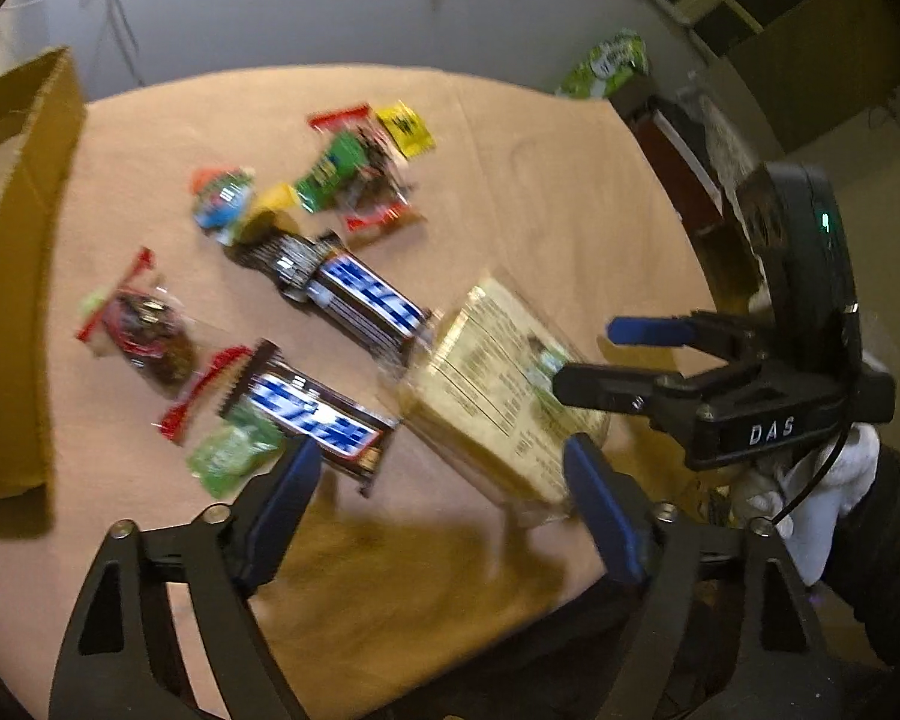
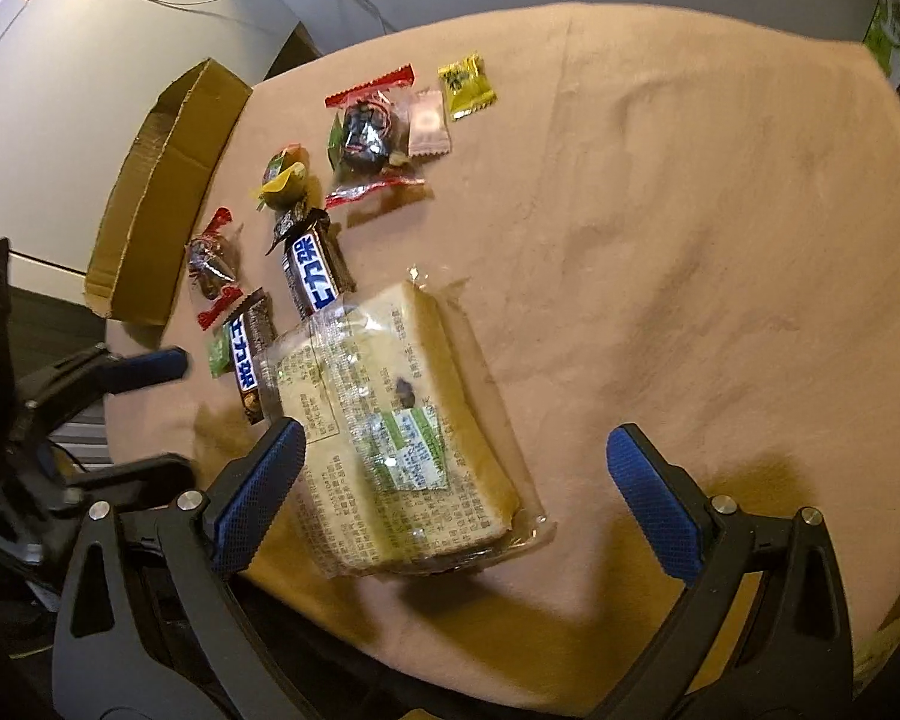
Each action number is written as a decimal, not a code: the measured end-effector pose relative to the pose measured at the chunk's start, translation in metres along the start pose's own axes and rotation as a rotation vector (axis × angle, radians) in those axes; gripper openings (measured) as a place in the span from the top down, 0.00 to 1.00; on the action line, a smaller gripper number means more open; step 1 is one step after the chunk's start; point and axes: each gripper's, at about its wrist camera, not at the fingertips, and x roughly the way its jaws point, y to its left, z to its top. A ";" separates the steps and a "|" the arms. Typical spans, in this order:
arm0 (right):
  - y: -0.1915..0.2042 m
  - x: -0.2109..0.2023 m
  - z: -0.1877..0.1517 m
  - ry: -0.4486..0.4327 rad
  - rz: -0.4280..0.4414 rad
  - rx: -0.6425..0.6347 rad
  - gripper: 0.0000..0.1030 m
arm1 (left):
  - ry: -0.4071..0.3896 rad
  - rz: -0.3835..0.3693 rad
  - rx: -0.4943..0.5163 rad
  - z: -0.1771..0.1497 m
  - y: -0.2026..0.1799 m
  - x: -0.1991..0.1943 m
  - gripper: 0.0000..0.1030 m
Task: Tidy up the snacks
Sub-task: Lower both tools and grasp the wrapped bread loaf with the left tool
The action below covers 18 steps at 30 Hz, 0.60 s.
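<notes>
A wrapped cake slab [image 2: 390,420] lies on the tan-clothed table [image 2: 690,210], between the open fingers of my right gripper [image 2: 450,480], which hovers empty above its near end. It also shows in the left wrist view [image 1: 498,384]. My left gripper [image 1: 444,492] is open and empty, above the table's near edge by a dark chocolate bar [image 1: 315,414]. A second chocolate bar [image 1: 360,300] lies further in. Several small candies [image 1: 354,168] lie scattered beyond. A cardboard box [image 2: 156,192] stands at the table's left edge.
A green snack bag [image 1: 609,63] sits past the table's far right edge. My right gripper [image 1: 630,360] appears in the left wrist view, held by a white-gloved hand. The right half of the table cloth is bare. Cables run along the wall behind.
</notes>
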 end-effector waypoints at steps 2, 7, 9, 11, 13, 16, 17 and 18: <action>-0.002 0.003 -0.002 0.018 0.017 0.004 0.09 | 0.023 -0.016 0.007 -0.002 -0.003 0.008 0.29; -0.001 0.012 -0.006 0.057 0.065 0.010 0.18 | 0.069 -0.071 -0.029 -0.006 -0.005 0.022 0.36; 0.001 0.015 -0.006 0.066 0.079 0.010 0.21 | 0.076 -0.084 -0.051 -0.005 -0.003 0.027 0.36; 0.002 0.017 -0.006 0.074 0.093 0.013 0.22 | 0.080 -0.092 -0.062 -0.004 0.000 0.032 0.36; 0.003 0.020 -0.005 0.080 0.103 0.017 0.22 | 0.083 -0.095 -0.062 -0.004 0.000 0.036 0.37; 0.005 0.022 -0.003 0.093 0.118 0.027 0.24 | 0.090 -0.109 -0.063 -0.003 -0.003 0.047 0.43; 0.006 0.023 -0.003 0.097 0.124 0.029 0.25 | 0.089 -0.108 -0.060 -0.002 -0.006 0.048 0.43; 0.008 0.024 -0.002 0.101 0.126 0.030 0.25 | 0.085 -0.102 -0.052 -0.002 -0.009 0.047 0.43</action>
